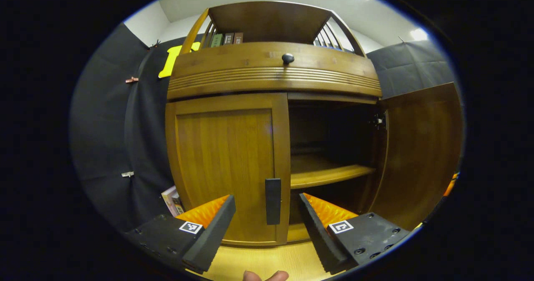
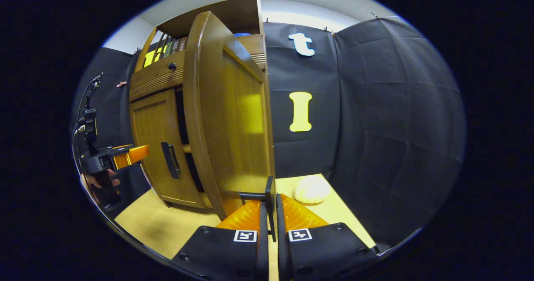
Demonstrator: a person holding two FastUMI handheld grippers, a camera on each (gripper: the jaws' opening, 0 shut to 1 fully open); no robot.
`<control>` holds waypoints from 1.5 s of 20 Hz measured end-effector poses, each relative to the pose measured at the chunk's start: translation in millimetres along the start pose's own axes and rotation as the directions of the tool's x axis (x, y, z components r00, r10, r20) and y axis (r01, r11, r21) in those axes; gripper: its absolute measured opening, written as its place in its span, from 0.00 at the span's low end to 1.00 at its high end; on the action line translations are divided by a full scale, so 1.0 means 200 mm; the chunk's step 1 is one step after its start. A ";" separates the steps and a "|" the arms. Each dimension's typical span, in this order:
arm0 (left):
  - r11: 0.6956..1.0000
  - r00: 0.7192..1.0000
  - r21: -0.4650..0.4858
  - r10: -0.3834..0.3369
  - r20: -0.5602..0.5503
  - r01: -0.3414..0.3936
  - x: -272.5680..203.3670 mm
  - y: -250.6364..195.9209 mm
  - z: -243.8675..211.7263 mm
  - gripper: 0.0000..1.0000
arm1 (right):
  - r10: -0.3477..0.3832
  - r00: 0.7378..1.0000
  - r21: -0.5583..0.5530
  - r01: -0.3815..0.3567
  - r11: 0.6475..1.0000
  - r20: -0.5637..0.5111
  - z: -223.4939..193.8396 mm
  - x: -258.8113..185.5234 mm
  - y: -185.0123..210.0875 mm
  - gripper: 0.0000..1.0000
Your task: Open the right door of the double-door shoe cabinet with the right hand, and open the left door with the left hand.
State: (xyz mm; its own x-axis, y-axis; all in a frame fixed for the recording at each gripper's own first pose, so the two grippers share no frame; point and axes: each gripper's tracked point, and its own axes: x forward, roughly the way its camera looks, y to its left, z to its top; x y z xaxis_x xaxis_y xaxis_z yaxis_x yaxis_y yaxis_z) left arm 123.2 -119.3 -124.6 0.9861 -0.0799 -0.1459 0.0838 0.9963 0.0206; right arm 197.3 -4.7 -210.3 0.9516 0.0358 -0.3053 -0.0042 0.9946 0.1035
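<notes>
In the left gripper view, the brown wooden shoe cabinet (image 1: 273, 70) stood straight ahead on the pale wooden floor (image 1: 267, 258). Its left door (image 1: 227, 166) was shut, and its right door (image 1: 421, 156) was swung wide open, showing a wooden shelf (image 1: 329, 173) inside. The left gripper (image 1: 267, 222) was spread wide and held nothing. The black bar handle (image 1: 273, 200) of the left door sat between its fingers, a little farther off, not touched yet. To do this step well, I think the gripper should go straight in, close on the bar, then pull out in a curve with the door's hinge.

In the right gripper view, the right gripper (image 2: 271, 214) was squeezed tight on the thin black handle (image 2: 269, 197) of the open right door (image 2: 227, 118). The left gripper (image 2: 125, 156) was near the shut left door (image 2: 156, 147), far to the left. A round white thing (image 2: 311, 189) lay on the floor by the wall.
</notes>
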 end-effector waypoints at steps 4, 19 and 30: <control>0.999 0.999 -0.049 0.016 -0.038 -0.018 0.12 0.00 -0.12 0.94 | -0.007 1.000 0.033 0.007 0.999 0.011 0.02 -0.04 -0.14 0.13; 0.997 0.995 -0.020 0.074 -0.070 -0.075 0.45 -0.02 -0.23 0.78 | -0.058 0.989 -0.020 0.061 0.998 0.133 0.25 -0.15 -0.46 0.34; 0.989 0.985 0.003 0.148 -0.089 -0.149 0.57 -0.01 -0.28 0.34 | -0.122 0.984 0.055 0.116 0.992 0.130 0.27 0.04 -0.72 0.98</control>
State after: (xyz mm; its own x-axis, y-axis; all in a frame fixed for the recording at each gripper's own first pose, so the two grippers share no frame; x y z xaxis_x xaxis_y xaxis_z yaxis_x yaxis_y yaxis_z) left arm 226.7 -128.4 -197.0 0.9708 0.0720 -0.2289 -0.0634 0.9970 0.0447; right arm 222.4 -153.6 -175.8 0.9768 -0.0990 -0.1900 0.1230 0.9852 0.1190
